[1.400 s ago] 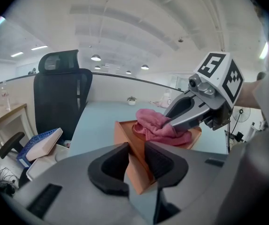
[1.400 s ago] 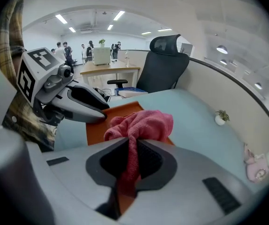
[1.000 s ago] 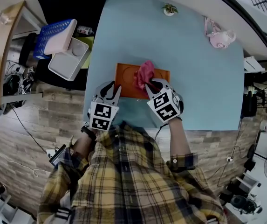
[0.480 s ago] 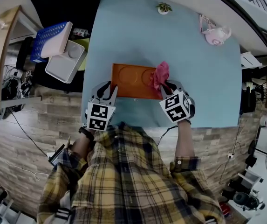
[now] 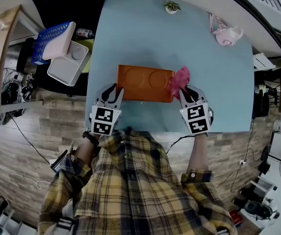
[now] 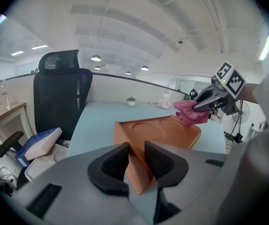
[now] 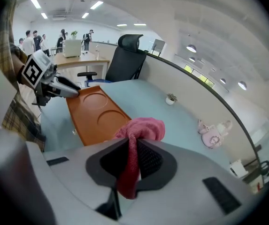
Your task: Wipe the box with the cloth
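The left tool (image 5: 115,92) is clamping the near-left corner of the orange box (image 5: 145,83), which is lying lengthwise across the blue desk (image 5: 145,38). The right tool (image 5: 187,91) is pinching the pink cloth (image 5: 181,76) at the box's right end, its long face extending leftward from there.

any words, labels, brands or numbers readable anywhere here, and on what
No readable text anywhere.
Left marker cube: black-and-white square pattern, no letters.
Right marker cube: same.
On the box and cloth: no print visible.
On the small bottle by the blue basket: label too small to read.
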Action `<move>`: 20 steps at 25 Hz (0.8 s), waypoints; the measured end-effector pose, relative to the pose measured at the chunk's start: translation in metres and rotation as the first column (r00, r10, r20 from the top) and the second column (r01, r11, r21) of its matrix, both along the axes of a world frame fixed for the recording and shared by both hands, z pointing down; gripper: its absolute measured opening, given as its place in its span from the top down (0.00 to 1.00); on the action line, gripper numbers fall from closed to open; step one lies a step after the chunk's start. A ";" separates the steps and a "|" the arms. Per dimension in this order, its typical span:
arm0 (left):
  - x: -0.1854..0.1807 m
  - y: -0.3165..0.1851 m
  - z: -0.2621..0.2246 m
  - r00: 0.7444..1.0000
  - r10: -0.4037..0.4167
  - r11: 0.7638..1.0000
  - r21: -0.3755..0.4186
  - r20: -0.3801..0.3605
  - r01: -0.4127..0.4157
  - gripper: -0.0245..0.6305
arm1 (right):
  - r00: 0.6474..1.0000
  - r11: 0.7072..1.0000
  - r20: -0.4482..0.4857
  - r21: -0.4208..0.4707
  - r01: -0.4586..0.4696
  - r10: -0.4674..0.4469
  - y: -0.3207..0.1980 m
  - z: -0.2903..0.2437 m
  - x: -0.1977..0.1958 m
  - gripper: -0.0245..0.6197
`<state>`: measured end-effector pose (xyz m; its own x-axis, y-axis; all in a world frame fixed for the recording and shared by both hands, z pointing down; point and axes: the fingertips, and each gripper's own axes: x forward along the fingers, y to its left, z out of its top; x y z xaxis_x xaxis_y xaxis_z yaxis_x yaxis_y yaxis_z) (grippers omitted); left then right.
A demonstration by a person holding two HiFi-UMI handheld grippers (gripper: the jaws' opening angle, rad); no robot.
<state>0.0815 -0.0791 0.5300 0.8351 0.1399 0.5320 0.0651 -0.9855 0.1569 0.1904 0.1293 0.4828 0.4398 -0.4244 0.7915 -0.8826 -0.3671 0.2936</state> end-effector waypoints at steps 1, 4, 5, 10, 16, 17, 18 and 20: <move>0.000 0.000 0.000 1.000 0.000 1.000 0.000 0.000 0.000 0.81 | 1.000 1.000 -0.002 0.031 0.004 -0.004 -0.004 -0.007 -0.002 0.89; 0.000 0.000 0.000 1.000 -0.003 1.000 -0.003 0.001 0.003 0.81 | 0.999 0.992 -0.004 0.125 0.033 -0.033 -0.024 -0.028 -0.011 0.89; 0.000 0.000 0.000 1.000 -0.003 1.000 -0.004 0.001 0.003 0.81 | 0.999 0.986 -0.002 0.159 0.047 -0.048 -0.033 -0.034 -0.015 0.89; 0.001 0.000 0.001 1.000 -0.009 1.000 -0.011 0.003 0.009 0.81 | 0.981 0.948 0.057 0.274 0.162 -0.184 -0.082 -0.043 -0.054 0.89; 0.002 0.000 0.001 1.000 -0.014 1.000 -0.018 0.002 0.014 0.81 | 0.933 0.915 0.150 0.296 0.273 -0.327 -0.133 -0.011 -0.106 0.89; 0.002 0.000 0.001 1.000 -0.015 1.000 -0.020 0.001 0.015 0.81 | 0.925 0.913 0.166 0.293 0.285 -0.342 -0.139 -0.005 -0.113 0.89; 0.002 0.000 0.001 1.000 -0.016 1.000 -0.021 0.001 0.016 0.81 | 0.919 0.912 0.178 0.285 0.295 -0.353 -0.144 0.001 -0.119 0.89; 0.002 -0.001 0.002 1.000 -0.017 1.000 -0.023 0.000 0.017 0.81 | 0.912 0.914 0.192 0.264 0.307 -0.362 -0.153 0.011 -0.125 0.89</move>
<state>0.0835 -0.0797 0.5316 0.8374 0.1374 0.5291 0.0479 -0.9826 0.1794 0.0651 -0.0234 0.4934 0.0568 -0.6910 0.7206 -0.9975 -0.0698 0.0117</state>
